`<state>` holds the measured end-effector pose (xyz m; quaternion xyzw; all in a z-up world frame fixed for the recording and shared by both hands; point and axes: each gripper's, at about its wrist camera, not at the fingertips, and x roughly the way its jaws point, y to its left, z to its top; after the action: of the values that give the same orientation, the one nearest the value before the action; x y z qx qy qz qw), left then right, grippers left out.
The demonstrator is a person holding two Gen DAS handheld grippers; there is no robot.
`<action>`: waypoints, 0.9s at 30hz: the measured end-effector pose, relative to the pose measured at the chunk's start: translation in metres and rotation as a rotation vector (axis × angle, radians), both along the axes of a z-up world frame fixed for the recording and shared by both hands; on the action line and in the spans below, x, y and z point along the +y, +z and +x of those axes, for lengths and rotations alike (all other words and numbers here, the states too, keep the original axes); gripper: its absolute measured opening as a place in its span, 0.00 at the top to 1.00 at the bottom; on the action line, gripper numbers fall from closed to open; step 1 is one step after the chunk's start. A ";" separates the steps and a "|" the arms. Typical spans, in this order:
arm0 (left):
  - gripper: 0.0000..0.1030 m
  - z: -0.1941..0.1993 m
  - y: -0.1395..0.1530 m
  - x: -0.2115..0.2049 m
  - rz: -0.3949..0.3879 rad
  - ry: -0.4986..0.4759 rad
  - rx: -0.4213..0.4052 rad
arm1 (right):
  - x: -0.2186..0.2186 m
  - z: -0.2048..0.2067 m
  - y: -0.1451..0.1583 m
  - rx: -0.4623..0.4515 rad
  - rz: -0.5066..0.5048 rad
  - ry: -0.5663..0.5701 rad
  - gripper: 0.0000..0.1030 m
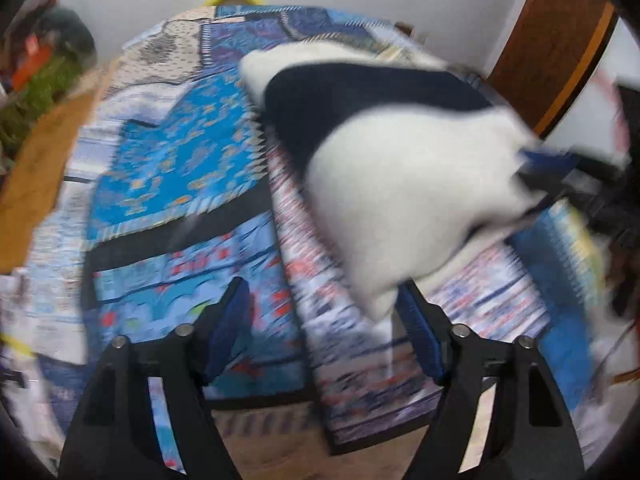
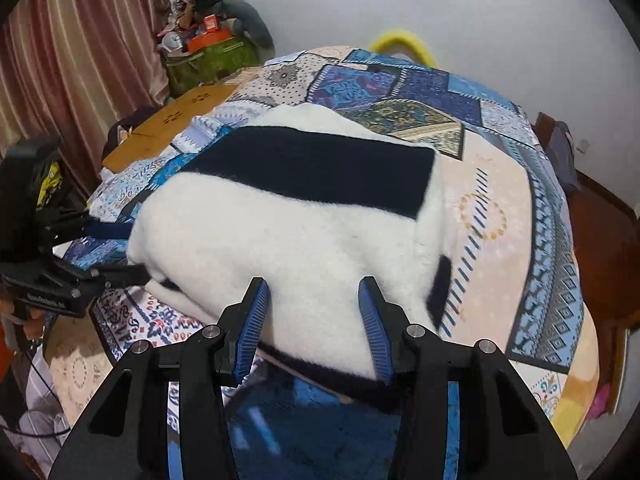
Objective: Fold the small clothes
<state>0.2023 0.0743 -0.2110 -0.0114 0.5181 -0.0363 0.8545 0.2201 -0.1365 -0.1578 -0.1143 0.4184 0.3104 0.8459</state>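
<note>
A fluffy white garment with a broad dark navy band (image 2: 288, 224) lies on the patchwork bedspread (image 2: 500, 184). It also shows, blurred, in the left wrist view (image 1: 400, 184), raised at the right. My left gripper (image 1: 320, 312) is open, its right finger just under a hanging white corner; nothing is between the fingers. In the right wrist view the left gripper (image 2: 120, 248) sits at the garment's left edge. My right gripper (image 2: 314, 320) is open, its blue pads spread around the garment's near white edge.
A wooden board (image 2: 172, 128) lies at the bed's far left. A green bag of clutter (image 2: 208, 56) stands by the curtain. A yellow ring (image 2: 400, 44) shows behind the bed. Wooden furniture (image 2: 600, 240) stands to the right.
</note>
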 end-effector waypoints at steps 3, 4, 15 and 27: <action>0.29 -0.003 -0.002 0.011 -0.023 0.027 0.014 | -0.009 -0.005 0.003 0.001 0.016 -0.016 0.59; 0.29 -0.004 -0.001 0.014 -0.026 0.030 0.012 | -0.012 -0.007 0.005 0.003 0.019 -0.015 0.59; 0.29 -0.002 0.057 0.023 0.010 0.023 -0.137 | -0.038 -0.009 0.050 -0.088 0.051 -0.066 0.31; 0.22 0.088 0.031 0.026 -0.212 0.097 -0.025 | -0.044 0.063 0.002 0.163 0.131 -0.173 0.21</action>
<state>0.2907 0.1001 -0.1795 -0.1262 0.4997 -0.0495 0.8555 0.2835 -0.1806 -0.1561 0.0033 0.4729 0.2712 0.8383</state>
